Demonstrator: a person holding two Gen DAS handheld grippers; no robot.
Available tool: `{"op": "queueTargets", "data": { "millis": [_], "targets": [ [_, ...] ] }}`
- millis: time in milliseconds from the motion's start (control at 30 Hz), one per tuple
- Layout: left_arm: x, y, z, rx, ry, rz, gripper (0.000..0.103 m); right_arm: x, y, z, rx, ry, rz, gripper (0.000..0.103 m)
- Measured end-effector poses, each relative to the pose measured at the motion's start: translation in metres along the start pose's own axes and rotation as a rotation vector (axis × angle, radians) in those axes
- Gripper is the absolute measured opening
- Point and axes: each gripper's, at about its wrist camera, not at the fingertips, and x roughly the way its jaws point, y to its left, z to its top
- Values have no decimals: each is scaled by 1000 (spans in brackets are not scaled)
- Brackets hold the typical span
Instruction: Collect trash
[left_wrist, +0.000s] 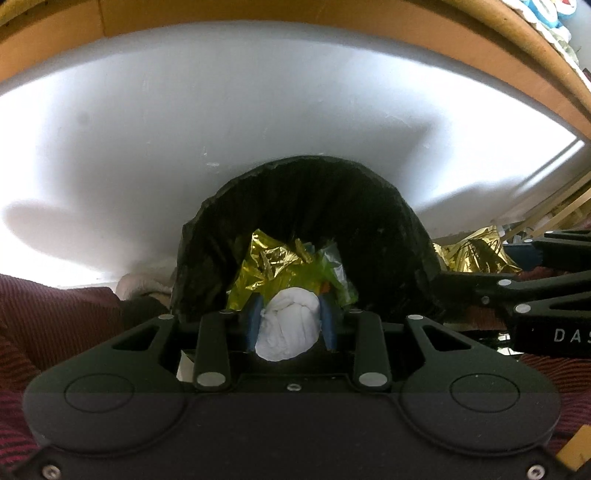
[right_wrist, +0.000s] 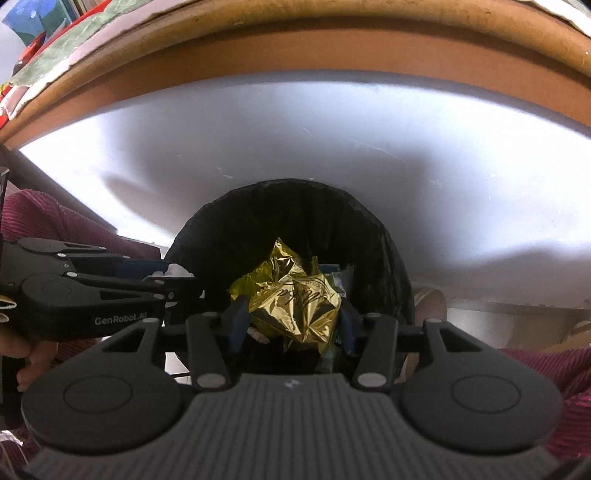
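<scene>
Left wrist view: white wall (left_wrist: 258, 122), wood ledge above. Black-lined bin (left_wrist: 388, 229) at 12 o'clock, foil trash inside. Left gripper (left_wrist: 290, 321) fingers clamp a white tissue wad (left_wrist: 288, 328) at the bin mouth.

Right wrist view: same bin (right_wrist: 221, 229). Right gripper (right_wrist: 291, 325) fingers clamp a gold foil wrapper (right_wrist: 295, 306) over the opening; left gripper (right_wrist: 173, 284) at 9 o'clock.

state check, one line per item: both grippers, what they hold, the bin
Left gripper: shut on the tissue wad, at the bin mouth.
Tissue wad: crumpled, clamped between blue pads.
Right gripper: shut on the gold wrapper, at the bin mouth.
Gold wrapper: crumpled, held, not yet dropped.
Bin: open, black liner, gold foil and green plastic trash already inside.
</scene>
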Motion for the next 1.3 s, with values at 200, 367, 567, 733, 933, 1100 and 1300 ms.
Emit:
{"op": "queueTargets", "data": {
  "millis": [200, 367, 567, 733, 933, 1100, 1300],
  "targets": [
    [1, 0, 0, -6, 11, 1, 35, 3, 0, 3, 7, 4, -4, 58],
    [2, -2, 1, -1, 20, 2, 46, 1, -1, 2, 7, -2, -5, 67],
    [3, -4, 0, 3, 19, 11, 62, 1, -1, 1, 10, -6, -7, 70],
    [3, -3, 1, -16, 25, 5, 73, -1, -3, 1, 19, -9, -11, 74],
    [3, -3, 0, -16, 26, 8, 80, -2, -4, 2, 29, -18, -19, 80],
    [3, -3, 0, -22, 27, 11, 82, -3, -4, 2, 37, -19, -24, 84],
    [6, -5, -1, -33, 36, 14, 87, -3, -3, 1, 48, -19, -32, 85]
  ]
}}
